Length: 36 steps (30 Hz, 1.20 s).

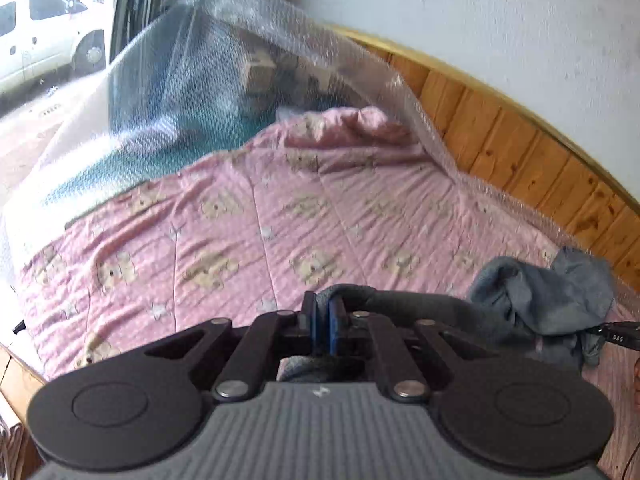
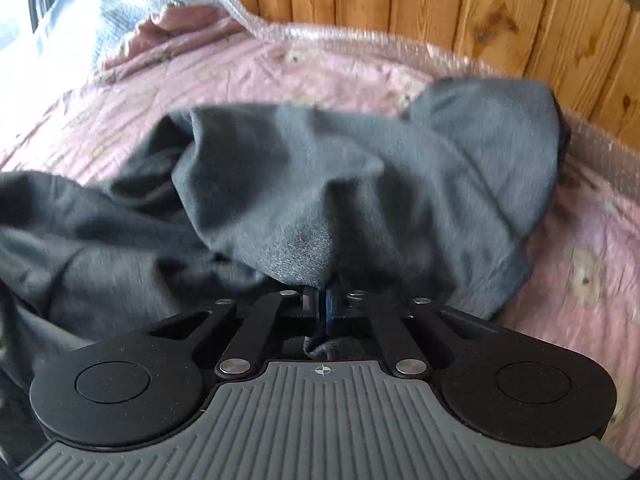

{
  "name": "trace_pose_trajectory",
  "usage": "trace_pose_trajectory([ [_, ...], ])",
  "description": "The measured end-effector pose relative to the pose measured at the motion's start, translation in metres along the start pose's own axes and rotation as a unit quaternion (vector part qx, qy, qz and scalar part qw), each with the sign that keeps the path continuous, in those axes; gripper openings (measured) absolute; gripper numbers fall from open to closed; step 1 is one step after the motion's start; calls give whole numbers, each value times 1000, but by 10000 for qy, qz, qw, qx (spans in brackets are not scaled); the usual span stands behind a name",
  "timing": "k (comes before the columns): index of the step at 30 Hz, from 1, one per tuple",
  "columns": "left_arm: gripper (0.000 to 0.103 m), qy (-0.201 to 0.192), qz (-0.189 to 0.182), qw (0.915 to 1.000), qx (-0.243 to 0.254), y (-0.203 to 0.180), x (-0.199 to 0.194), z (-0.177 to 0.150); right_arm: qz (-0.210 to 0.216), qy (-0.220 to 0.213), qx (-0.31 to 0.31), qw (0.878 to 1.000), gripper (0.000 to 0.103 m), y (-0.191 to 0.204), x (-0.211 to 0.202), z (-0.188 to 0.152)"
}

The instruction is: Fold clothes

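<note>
1. While both grippers pinch it, the grey garment (image 2: 304, 184) hangs bunched over the pink quilt (image 1: 248, 216).
2. Left gripper (image 1: 323, 316): jaws narrow, clamped on a rolled grey edge.
3. Right gripper (image 2: 325, 308): jaws nearly closed on cloth, though motion blur softens this.
4. Only the left view shows the white van (image 1: 48, 36) outside, far left; bubble wrap (image 1: 224, 56) drapes something, contents unclear.

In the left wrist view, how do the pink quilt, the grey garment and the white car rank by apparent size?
1. pink quilt
2. grey garment
3. white car

The last two look similar; the car is far off and cropped, so uncertain.
</note>
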<state>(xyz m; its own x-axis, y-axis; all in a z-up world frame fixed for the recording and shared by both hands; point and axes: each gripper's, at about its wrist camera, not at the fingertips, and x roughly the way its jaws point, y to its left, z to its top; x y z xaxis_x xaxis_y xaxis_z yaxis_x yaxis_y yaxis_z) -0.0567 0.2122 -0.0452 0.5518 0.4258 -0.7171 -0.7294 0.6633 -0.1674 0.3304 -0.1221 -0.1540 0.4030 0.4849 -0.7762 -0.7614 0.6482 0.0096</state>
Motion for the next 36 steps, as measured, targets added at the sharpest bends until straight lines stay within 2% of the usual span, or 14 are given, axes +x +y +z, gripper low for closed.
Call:
trace_pose_trajectory([
  [3,6,-246,541,9979,-258,9,15,14,-331,-669,-243,9969,0,-10,-19,68],
  [6,9,-73,1159,9921,-480,21,45,17,41,-1964,252,9802,5,-25,-48,128],
  [7,18,171,1307,9899,-522,25,58,12,31,-2184,457,9748,52,-32,-50,133],
  [9,24,526,1131,9902,-635,35,53,-10,-274,-2268,801,9702,100,-47,-45,137],
  [12,69,693,724,9923,-722,25,26,-51,-962,-1657,1421,9711,99,-81,-16,102],
  [15,73,1121,-281,9899,-823,-10,10,-99,-1018,-903,2138,9674,97,-115,27,44],
  [17,76,1585,-1139,9774,-815,-47,21,-125,-979,-564,2471,9624,95,-126,54,17],
  [20,85,1980,-1737,9632,-529,-103,49,-156,-757,-581,2560,9619,92,-128,78,1],
  [21,85,1991,-1670,9653,-256,-119,59,-162,-627,-602,2466,9652,78,-126,84,3],
  [22,70,1999,-1602,9666,13,-134,69,-167,-536,-568,2363,9685,66,-124,88,5],
  [23,48,1986,-1543,9677,178,-140,73,-166,-474,-493,2255,9718,31,-122,90,8],
  [24,11,1968,-1491,9685,330,-144,77,-164,-440,-525,2238,9722,14,-123,84,9],
  [30,8,1080,-2395,9642,347,-88,2,-93,-517,-1324,2662,9534,11,-145,-51,-31],
  [36,8,2073,-3647,8975,1359,4,-59,-83,-1296,-1139,2960,9395,13,-120,-220,-173],
])
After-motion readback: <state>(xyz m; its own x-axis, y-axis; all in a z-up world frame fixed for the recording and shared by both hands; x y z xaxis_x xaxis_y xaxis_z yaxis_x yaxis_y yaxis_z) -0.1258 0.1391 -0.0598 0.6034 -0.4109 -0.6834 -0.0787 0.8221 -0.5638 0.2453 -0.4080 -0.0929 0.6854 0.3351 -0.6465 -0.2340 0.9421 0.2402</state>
